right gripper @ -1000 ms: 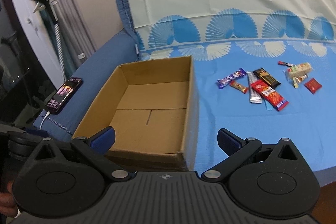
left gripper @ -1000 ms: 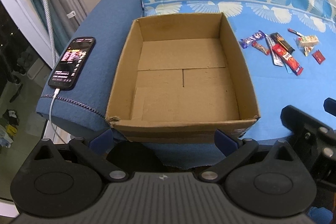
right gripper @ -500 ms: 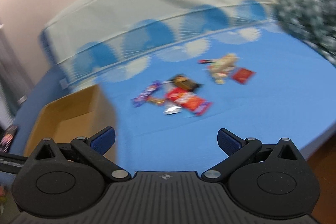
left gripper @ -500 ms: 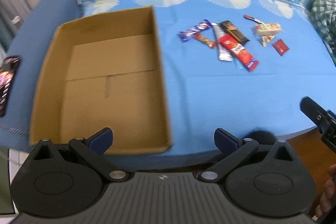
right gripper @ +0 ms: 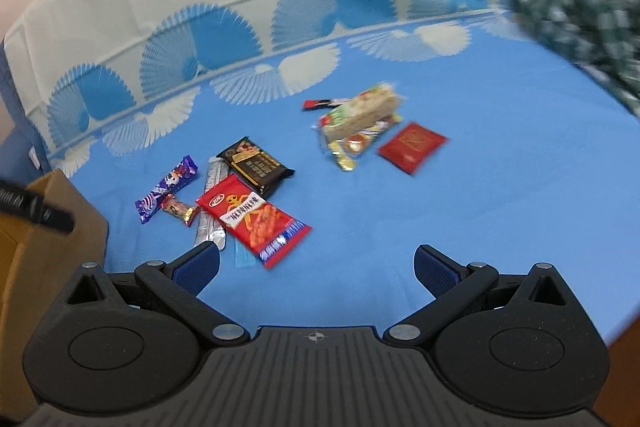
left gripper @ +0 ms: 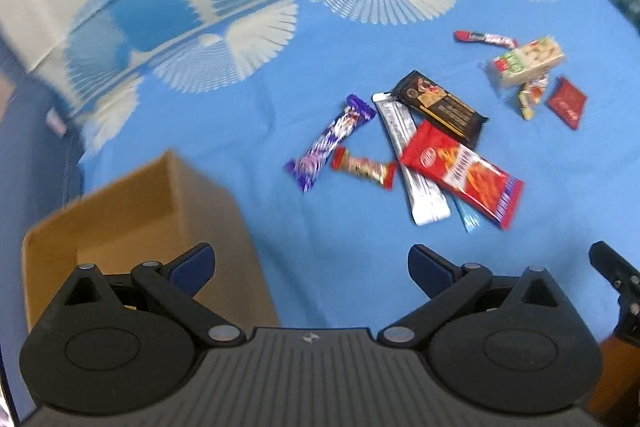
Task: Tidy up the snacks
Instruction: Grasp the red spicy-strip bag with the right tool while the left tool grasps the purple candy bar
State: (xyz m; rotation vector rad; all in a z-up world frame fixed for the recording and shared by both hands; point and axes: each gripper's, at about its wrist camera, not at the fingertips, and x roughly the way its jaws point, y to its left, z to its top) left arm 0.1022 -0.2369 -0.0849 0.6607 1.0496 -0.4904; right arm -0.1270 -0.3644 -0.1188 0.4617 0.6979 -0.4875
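Blue fan-patterned bedsheet (right gripper: 460,195) covers the bed and carries the scattered snacks: red snack packet (right gripper: 253,219), black bar (right gripper: 256,165), purple wrapper (right gripper: 166,189), pale nougat bar (right gripper: 362,113). Cardboard box (left gripper: 132,219) sits well left of them. Left gripper (left gripper: 311,265) and right gripper (right gripper: 317,265) hover with fingers apart, holding nothing

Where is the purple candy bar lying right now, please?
In the right wrist view, the purple candy bar lies left of the snack pile, between the cardboard box and the silver wrapper.

Print on the snack wrappers (right gripper: 253,218) is too blurred to read.
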